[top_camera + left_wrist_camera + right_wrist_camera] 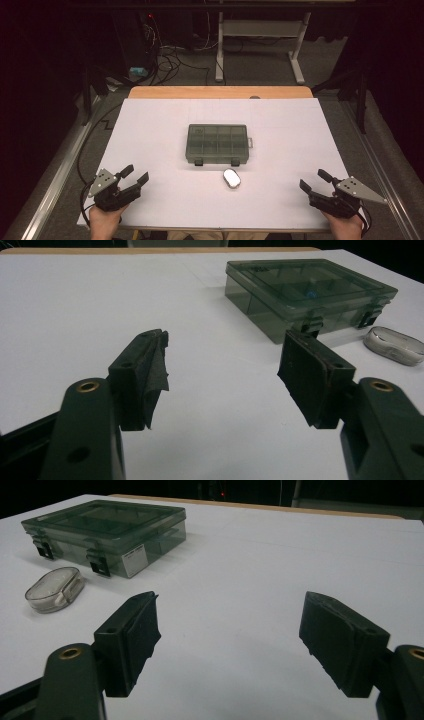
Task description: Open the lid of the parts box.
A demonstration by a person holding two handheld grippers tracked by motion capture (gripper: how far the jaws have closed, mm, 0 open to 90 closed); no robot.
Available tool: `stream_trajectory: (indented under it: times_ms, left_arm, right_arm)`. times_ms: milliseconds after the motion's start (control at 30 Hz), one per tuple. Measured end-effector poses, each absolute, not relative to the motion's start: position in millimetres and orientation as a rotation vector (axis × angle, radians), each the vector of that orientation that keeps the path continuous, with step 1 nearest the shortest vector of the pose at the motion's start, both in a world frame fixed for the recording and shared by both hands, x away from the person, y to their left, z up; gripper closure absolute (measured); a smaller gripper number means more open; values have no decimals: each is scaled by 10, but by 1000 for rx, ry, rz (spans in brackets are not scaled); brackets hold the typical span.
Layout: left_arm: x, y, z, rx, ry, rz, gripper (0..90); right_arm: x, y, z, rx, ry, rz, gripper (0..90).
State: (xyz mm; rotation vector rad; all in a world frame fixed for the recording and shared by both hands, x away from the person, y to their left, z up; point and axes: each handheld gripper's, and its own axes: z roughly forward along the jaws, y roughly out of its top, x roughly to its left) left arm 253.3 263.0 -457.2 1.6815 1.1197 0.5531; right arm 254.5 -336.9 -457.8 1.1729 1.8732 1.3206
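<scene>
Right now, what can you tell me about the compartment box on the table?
The compartment box is a flat, rectangular organiser of smoky, see-through plastic with dividers visible through its lid. The lid is shut, with two dark latches on its near edge and a white label on one end. It lies flat mid-table on the white sheet, apart from the small oval case beside it; nothing touches it.

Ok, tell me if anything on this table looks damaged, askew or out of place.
One thing: in the left gripper view, the pad on one jaw of the left tongs looks frayed and peeling at its edge. The box sits square and latched, and the small case lies flat beside it.
</scene>
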Motion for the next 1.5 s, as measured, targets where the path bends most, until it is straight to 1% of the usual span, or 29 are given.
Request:
stream_trajectory:
  times_ms: [600,733,1000,1100,1500]
  left_arm:
    - [2551,2638,-4580,1682,1108,537,360]
    - [2553,2646,-4580,1677,1119,552,351]
    - [2556,2644,-4573,1673,1113,545,357]
    - [2586,2613,-4570,1674,1115,529,359]
    - [2619,2570,-4559,1687,1114,552,361]
  right_arm:
    - [2557,-3393,-4577,1204,1856,1341,252]
    - [2549,-3380,-4577,1186,1859,1338,282]
    - [2575,-3341,-4575,1185,1870,1332,295]
    - [2578,-3348,-4570,1186,1853,1338,296]
    - [2621,-3328,-4569,1175,1856,1341,295]
